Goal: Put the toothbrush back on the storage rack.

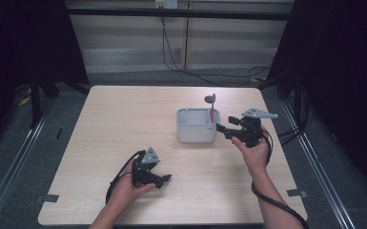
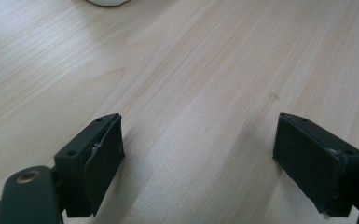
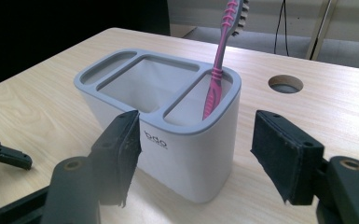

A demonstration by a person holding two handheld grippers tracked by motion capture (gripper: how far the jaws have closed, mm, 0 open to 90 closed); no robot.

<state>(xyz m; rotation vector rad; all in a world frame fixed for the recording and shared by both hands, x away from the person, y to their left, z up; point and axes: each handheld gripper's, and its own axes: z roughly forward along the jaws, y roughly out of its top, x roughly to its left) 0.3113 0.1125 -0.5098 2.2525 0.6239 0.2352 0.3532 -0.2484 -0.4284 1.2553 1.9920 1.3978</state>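
While both hand-held grippers are off the holder, the scene reads as follows. On the bench, right of centre in the high view, stands a white holder with a grey rim. It has three compartments. A pink toothbrush stands in the end compartment, at the holder's right in the high view, leaning slightly with its head up.

Right hand-held gripper: just right of the holder in the high view, held in the person's right hand, jaws pointing left at the holder. In the right gripper view its jaws stand wide apart with nothing between them, the holder close ahead and the toothbrush rising from the nearest compartment. A round hole in the bench lies beyond the holder at the upper right of that view.

Left hand-held gripper: at the lower left of centre in the high view, low over the bench, held in the left hand, well apart from the holder. In the left gripper view its jaws are spread wide over bare wood, holding nothing. A white edge, too little of it to identify, shows at the top left of that view.
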